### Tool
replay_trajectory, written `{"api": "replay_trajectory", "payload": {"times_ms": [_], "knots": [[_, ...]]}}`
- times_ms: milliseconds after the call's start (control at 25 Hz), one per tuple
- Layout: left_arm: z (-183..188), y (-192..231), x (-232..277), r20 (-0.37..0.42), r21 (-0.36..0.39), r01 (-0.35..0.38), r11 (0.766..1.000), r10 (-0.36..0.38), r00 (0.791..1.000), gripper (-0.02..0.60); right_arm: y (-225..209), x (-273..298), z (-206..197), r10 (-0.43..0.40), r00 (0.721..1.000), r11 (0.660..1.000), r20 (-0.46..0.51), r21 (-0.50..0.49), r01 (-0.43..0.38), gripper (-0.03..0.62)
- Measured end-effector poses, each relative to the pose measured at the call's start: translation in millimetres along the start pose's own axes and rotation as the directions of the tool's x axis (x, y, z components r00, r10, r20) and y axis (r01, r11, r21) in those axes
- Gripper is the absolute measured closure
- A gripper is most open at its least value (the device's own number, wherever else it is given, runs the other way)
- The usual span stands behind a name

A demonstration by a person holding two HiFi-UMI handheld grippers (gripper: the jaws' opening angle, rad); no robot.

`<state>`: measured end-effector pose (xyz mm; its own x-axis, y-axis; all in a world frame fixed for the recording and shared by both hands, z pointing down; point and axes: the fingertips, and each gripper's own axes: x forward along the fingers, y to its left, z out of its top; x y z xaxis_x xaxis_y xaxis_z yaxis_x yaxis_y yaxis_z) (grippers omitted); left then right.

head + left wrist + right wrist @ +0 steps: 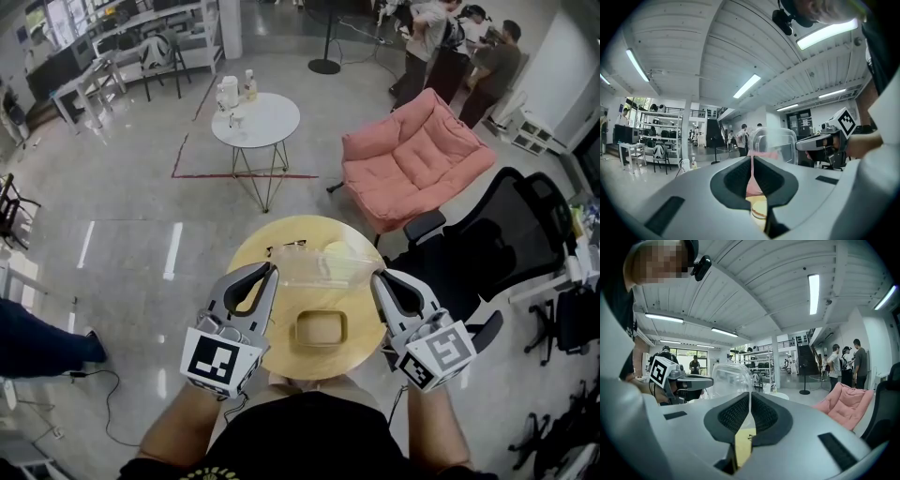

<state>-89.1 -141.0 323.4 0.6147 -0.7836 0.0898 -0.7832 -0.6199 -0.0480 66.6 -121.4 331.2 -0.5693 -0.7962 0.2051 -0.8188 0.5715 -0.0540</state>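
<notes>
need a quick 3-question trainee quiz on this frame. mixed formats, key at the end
1. Multiple choice: what is clamped between the left gripper and the right gripper?
A) a clear plastic container
B) a mug
C) a book

2. True or false: the right gripper's jaws stand wide apart with nothing between them.

3. Fill in: the armchair beyond the round wooden table is ____ in colour.

Key: 1 A; 2 false, they are shut on the container's thin edge; 3 pink.
</notes>
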Motion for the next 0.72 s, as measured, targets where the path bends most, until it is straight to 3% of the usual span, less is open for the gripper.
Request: {"api": "replay_trajectory", "payload": {"times_ms": [720], "knots": [[-5.5, 0.8, -4.3, -0.008, -0.004, 0.055, 0.998, -0.056, 0.998, 0.551, 9.9, -5.1, -4.7, -0.041, 0.999, 0.999, -0.004, 0.015, 0.041, 0.565]]}}
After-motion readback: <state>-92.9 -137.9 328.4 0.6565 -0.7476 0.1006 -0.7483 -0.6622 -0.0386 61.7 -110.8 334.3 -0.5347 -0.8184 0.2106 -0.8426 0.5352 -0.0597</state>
